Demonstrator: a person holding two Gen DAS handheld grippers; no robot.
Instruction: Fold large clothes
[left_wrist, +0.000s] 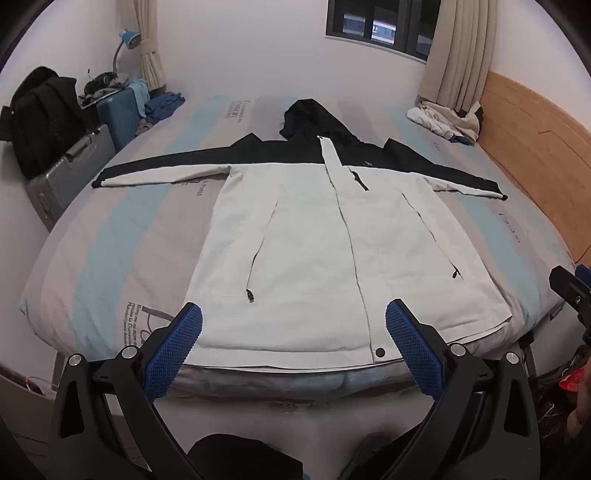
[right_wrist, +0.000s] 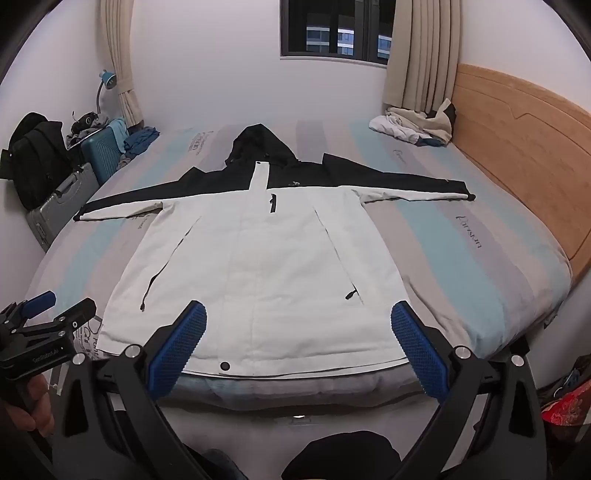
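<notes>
Two blue-padded fingers frame our left wrist view: the left gripper (left_wrist: 293, 317) hangs with its jaws spread wide and nothing between them, just above the near hem of the jacket (left_wrist: 314, 251). We see the white and black jacket lying flat, front up, sleeves out, on the striped bed (left_wrist: 110, 251). From our right wrist view, the right gripper (right_wrist: 298, 319) is likewise released and bare over the hem, hood (right_wrist: 258, 142) toward the window (right_wrist: 332, 29).
</notes>
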